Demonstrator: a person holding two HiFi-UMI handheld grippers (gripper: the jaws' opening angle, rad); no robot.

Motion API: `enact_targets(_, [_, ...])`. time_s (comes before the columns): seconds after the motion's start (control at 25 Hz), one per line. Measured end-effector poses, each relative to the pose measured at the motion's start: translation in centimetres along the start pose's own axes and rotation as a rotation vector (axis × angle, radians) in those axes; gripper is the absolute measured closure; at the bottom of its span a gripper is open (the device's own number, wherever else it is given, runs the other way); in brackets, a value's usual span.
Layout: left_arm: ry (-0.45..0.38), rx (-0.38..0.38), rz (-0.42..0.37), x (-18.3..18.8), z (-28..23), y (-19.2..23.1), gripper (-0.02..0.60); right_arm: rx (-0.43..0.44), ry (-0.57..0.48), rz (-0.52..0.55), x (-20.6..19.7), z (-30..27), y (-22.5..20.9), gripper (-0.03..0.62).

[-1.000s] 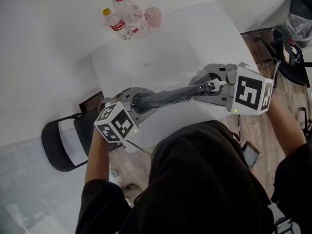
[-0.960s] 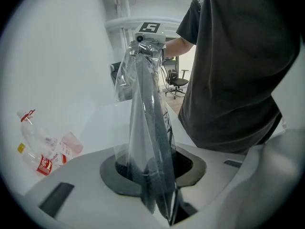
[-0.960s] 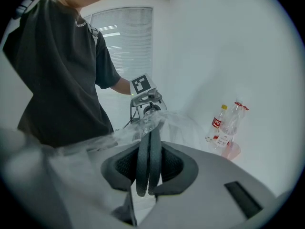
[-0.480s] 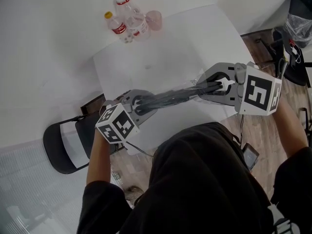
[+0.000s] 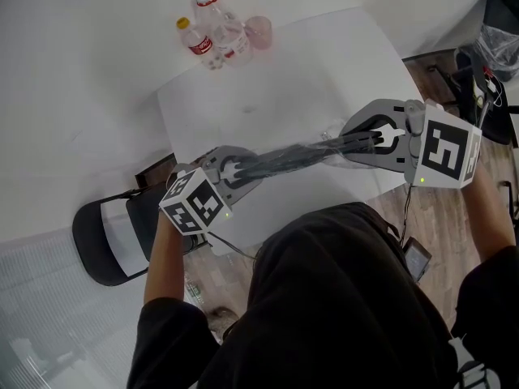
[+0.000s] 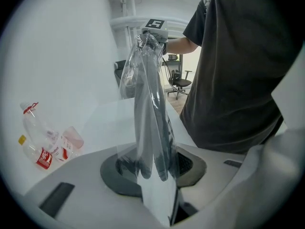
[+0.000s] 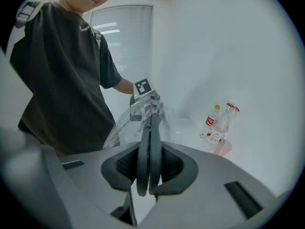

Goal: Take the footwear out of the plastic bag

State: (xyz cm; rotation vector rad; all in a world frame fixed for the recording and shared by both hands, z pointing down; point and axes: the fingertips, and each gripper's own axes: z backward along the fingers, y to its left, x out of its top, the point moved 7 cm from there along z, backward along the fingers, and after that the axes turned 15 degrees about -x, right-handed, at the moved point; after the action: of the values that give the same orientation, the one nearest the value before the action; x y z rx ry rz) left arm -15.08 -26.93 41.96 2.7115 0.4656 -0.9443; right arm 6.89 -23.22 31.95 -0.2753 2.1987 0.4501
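Note:
A pair of flat dark grey footwear (image 5: 292, 159) in a clear plastic bag (image 5: 331, 130) hangs stretched between my two grippers above the white table (image 5: 284, 71). My left gripper (image 5: 235, 171) is shut on the bag's end, with the tips of the footwear (image 6: 150, 113) inside the plastic (image 6: 128, 75) between its jaws. My right gripper (image 5: 381, 138) is shut on the other end of the footwear (image 7: 148, 147), two dark soles pressed together. In the right gripper view the crumpled bag (image 7: 126, 123) lies further along, towards the left gripper.
Two plastic bottles (image 5: 212, 32) and a pink cup (image 5: 259, 31) stand at the table's far corner. A black folding chair (image 5: 109, 237) is at the left of the table. An office chair (image 5: 486, 79) and wooden floor lie to the right.
My right gripper has moved to the right and slightly up with the footwear's end, away from the left gripper. The left gripper has stayed in place.

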Motion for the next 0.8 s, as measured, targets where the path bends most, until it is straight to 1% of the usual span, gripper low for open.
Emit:
enact_targets(0.32, [0.009, 0.008, 0.010, -0.5, -0.1, 0.0, 0.439, 0.007, -0.005, 0.033, -0.2, 0.3, -0.1, 0.514])
enact_targets(0.64, [0.000, 0.031, 0.020, -1.1, 0.0, 0.3, 0.445, -0.011, -0.022, 0.031, -0.3, 0.6, -0.2, 0.514])
enact_targets(0.8, [0.014, 0.045, 0.024, -2.0, 0.2, 0.4, 0.446, -0.018, -0.041, 0.016, -0.3, 0.6, -0.3, 0.516])
